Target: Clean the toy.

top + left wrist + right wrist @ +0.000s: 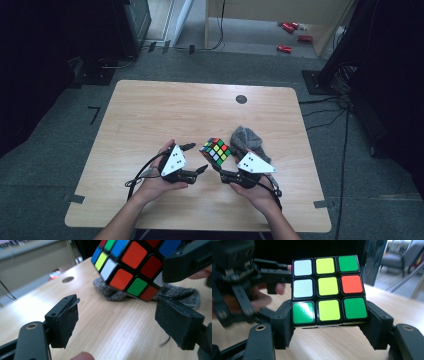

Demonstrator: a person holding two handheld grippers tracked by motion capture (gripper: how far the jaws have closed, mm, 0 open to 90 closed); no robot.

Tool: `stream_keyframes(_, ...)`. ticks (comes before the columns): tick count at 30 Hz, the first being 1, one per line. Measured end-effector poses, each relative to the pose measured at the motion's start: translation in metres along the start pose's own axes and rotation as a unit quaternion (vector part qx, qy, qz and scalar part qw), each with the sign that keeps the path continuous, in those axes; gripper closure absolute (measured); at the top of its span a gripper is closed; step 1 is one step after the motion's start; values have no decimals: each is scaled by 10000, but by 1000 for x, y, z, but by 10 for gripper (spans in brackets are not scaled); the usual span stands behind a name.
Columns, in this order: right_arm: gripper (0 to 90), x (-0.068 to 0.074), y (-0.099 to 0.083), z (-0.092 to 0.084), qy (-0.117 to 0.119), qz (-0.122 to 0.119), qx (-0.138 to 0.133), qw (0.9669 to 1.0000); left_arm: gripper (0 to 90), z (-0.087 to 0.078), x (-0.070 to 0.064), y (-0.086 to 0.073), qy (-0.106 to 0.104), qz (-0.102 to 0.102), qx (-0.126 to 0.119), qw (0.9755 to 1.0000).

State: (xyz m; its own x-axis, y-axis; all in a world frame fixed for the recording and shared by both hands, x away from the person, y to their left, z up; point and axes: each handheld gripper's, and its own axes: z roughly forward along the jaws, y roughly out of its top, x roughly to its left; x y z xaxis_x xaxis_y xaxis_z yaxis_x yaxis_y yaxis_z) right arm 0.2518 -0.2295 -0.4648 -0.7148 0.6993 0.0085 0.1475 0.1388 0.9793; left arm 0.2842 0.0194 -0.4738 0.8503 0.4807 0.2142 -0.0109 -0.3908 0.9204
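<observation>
Pale wood grain runs across the table (150, 120) where a person works two hand-held grippers over a scrambled Rubik's cube (216, 149). The right gripper (216, 167) has its two black jaws clamped on the cube's bottom layer, one pad on each side, and holds it tilted and clear of the tabletop; in the right gripper view the cube (328, 288) faces the camera with a yellow centre column, two white and one green tile on one side, two green and one orange-red tile on the other. The left gripper (196, 158) sits at about nine o'clock of the cube, its jaws spread wide with nothing between them; its padded fingers (65, 322) hang just below the cube (130, 262) in its own view, not touching it. A grey knitted cloth (246, 138) lies on the table at roughly two o'clock of the cube, close behind it. A dark round cable hole (241, 99) marks the far edge at twelve o'clock.
</observation>
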Motion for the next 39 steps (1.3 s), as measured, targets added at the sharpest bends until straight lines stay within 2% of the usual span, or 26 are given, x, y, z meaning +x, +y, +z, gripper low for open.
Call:
stream_keyframes(1, 343, 1, 1, 0, 36, 222, 39, 9997, 200, 0, -2, 0, 49, 82, -32, 9999)
stream_keyframes(5, 343, 4, 2, 2, 71, 570, 81, 9983, 199, 3, -8, -1, 203, 409, -12, 9990)
stream_keyframes(7, 343, 5, 2, 3, 131, 725, 95, 9972, 198, 3, -10, -2, 246, 504, -29, 9984)
stream_keyframes(13, 343, 9, 0, 7, 262, 1006, 168, 9944, 186, 5, -18, -1, 439, 906, -36, 9949)
stream_keyframes(19, 342, 11, -4, 12, 441, 1362, 351, 9891, 213, 3, -20, -1, 435, 1036, -181, 9935)
stream_keyframes(22, 342, 11, -6, 14, 561, 1736, 469, 9821, 238, 1, -22, -1, 411, 1153, -246, 9922)
stream_keyframes(24, 342, 9, -7, 16, 642, 1944, 523, 9774, 286, 1, -24, -2, 367, 1230, -295, 9913)
stream_keyframes(26, 342, 7, -8, 16, 677, 2145, 519, 9730, 327, 1, -25, -2, 416, 1297, -327, 9901)
stream_keyframes(29, 338, 3, -10, 16, 789, 2460, 549, 9645, 342, 1, -25, -2, 419, 1310, -323, 9900)
stream_keyframes(32, 279, -1, -10, 16, 903, 2525, 673, 9610, 346, 0, -21, -3, 504, 1146, -277, 9917)
stream_keyframes(34, 268, -5, -9, 13, 1011, 2639, 565, 9576, 346, -2, -14, -3, 622, 917, -274, 9935)
stream_keyframes(35, 261, -8, -8, 11, 1001, 2649, 506, 9577, 346, -4, -11, -3, 624, 790, -287, 9945)
stream_keyframes(36, 254, -10, -7, 9, 939, 2596, 456, 9601, 346, -5, -7, -3, 594, 644, -303, 9957)
stream_keyframes(38, 246, -15, -4, 5, 768, 2431, 408, 9661, 347, -7, -2, -3, 600, 437, -294, 9968)
stream_keyframes(39, 233, -19, -2, 2, 559, 2281, 381, 9713, 347, -7, -1, -3, 602, 399, -284, 9970)
